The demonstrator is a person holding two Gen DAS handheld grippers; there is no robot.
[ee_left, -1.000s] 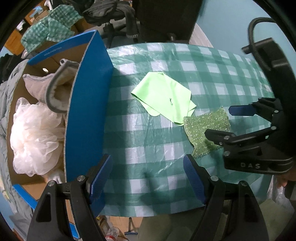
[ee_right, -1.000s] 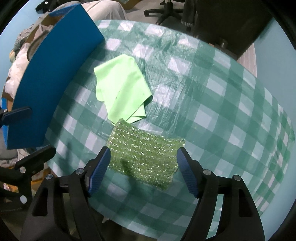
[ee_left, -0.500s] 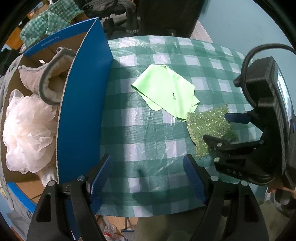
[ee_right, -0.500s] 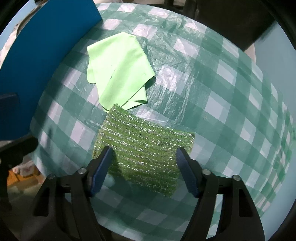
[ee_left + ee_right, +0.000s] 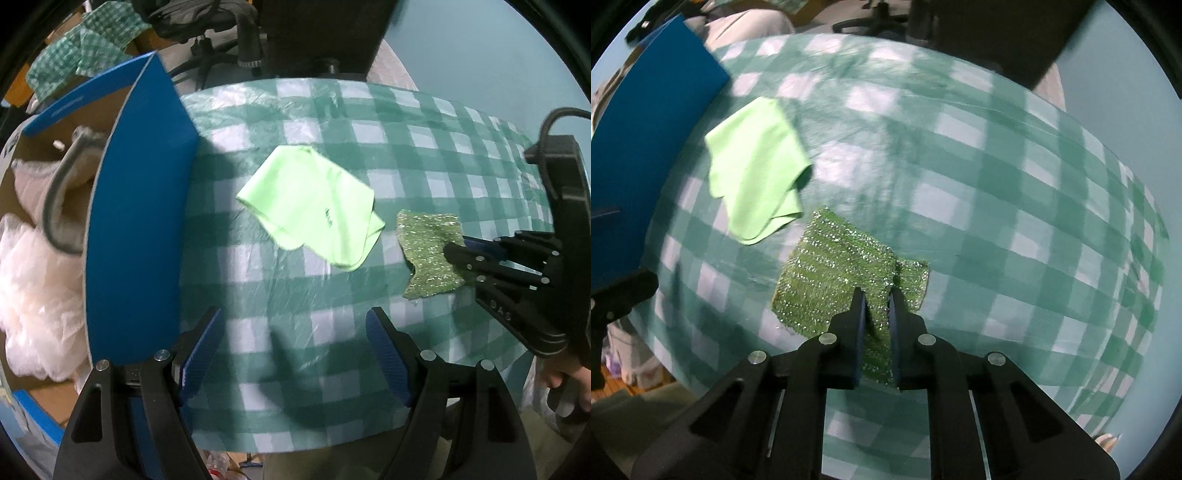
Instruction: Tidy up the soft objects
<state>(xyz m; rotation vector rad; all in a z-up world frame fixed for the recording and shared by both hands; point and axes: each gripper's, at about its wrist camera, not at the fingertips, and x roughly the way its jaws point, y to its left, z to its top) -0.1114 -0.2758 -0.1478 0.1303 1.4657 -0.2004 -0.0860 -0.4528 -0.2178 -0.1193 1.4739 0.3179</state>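
Note:
A sparkly green scrub cloth (image 5: 831, 273) lies on the checked tablecloth near the table's front edge. My right gripper (image 5: 875, 295) is shut on its near edge, bunching it; it also shows in the left wrist view (image 5: 458, 251) on the same cloth (image 5: 424, 243). A light green cloth (image 5: 314, 206) lies folded just left of it, also in the right wrist view (image 5: 757, 170). My left gripper (image 5: 295, 339) is open and empty above the table's front edge. A blue cardboard box (image 5: 136, 221) stands at the left.
The box holds a white mesh puff (image 5: 33, 288) and a grey plush item (image 5: 62, 192). The green checked tablecloth (image 5: 369, 110) covers a round table. Office chairs and a dark backrest (image 5: 321, 33) stand behind it. A teal wall is at the right.
My right gripper has closed from wide open onto the sparkly cloth's near edge, and the cloth has bunched up. The left gripper stays open and has barely moved.

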